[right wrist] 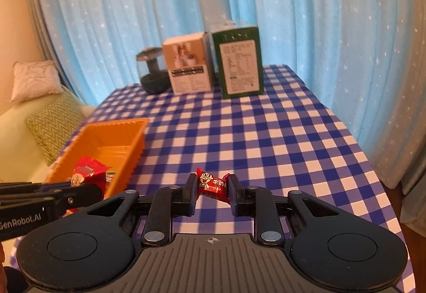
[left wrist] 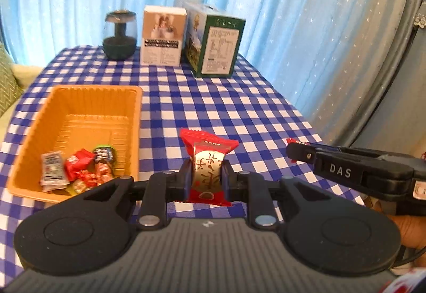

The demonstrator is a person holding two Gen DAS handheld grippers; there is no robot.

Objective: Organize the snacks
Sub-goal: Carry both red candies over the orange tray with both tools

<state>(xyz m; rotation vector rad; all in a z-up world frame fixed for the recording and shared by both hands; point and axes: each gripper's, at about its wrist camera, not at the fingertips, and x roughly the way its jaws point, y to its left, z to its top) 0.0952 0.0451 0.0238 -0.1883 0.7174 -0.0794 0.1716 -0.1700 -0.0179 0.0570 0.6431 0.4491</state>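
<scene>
My left gripper [left wrist: 208, 173] is shut on a red and silver snack packet [left wrist: 207, 167], held upright above the checked tablecloth, just right of the orange tray [left wrist: 133, 117]. The packet also shows in the right wrist view [right wrist: 86, 173]. The tray holds several small wrapped snacks [left wrist: 77, 170] at its near end. My right gripper [right wrist: 212, 186] is shut on a small red wrapped candy [right wrist: 213, 183], above the cloth to the right of the tray [right wrist: 133, 130]. The right gripper also shows in the left wrist view [left wrist: 295, 153], at the right.
At the table's far edge stand a dark glass jar [left wrist: 120, 36], a beige box [left wrist: 162, 36] and a green box [left wrist: 215, 45]. A blue starred curtain hangs behind. A sofa with cushions [right wrist: 50, 130] lies left of the table.
</scene>
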